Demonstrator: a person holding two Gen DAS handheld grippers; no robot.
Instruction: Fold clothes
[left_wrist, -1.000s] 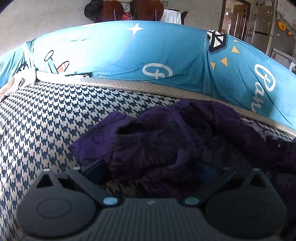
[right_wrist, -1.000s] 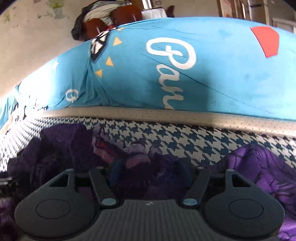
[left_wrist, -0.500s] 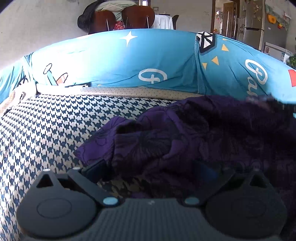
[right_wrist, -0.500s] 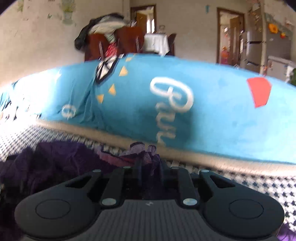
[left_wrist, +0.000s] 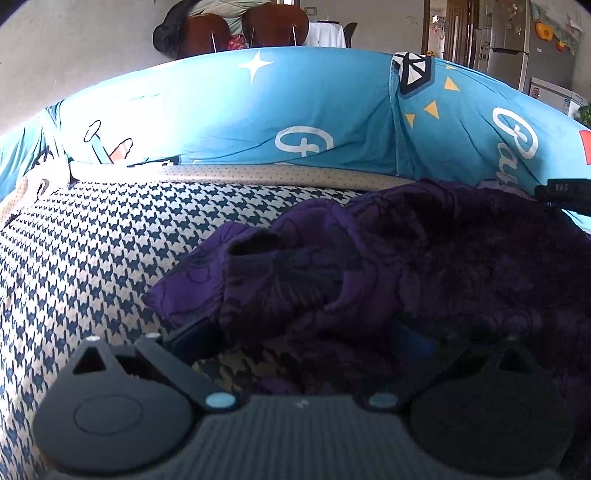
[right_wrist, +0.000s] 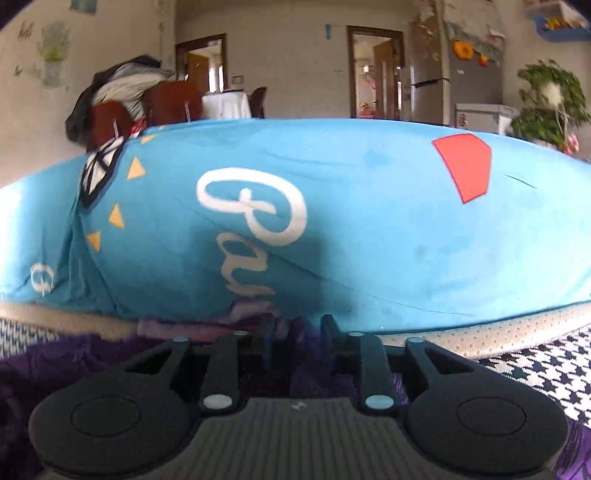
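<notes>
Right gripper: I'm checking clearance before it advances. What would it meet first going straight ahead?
Purple garment already lies between the opening jaws of the right gripper; past it, probably the blue cushion cover, though depth is unclear.

garment (left_wrist: 388, 266): dark purple, faint darker floral outline print
seat cover (left_wrist: 92, 258): navy and off-white houndstooth
seat edging (left_wrist: 258, 173): beige, tiny dark dots
back cover (left_wrist: 314, 110): bright sky blue; white star, white script lettering, small orange-yellow triangles, black-and-white geometric badge, red patch toward the right end
left gripper (left_wrist: 299, 343): matte black body, pale blue-grey pivot pins
right gripper (right_wrist: 295, 332): matte black, same pale pins
chairs (left_wrist: 243, 26): reddish brown
wall (right_wrist: 295, 55): light grey-beige
fridge (right_wrist: 454, 88): grey
plant (right_wrist: 546, 107): green
</notes>
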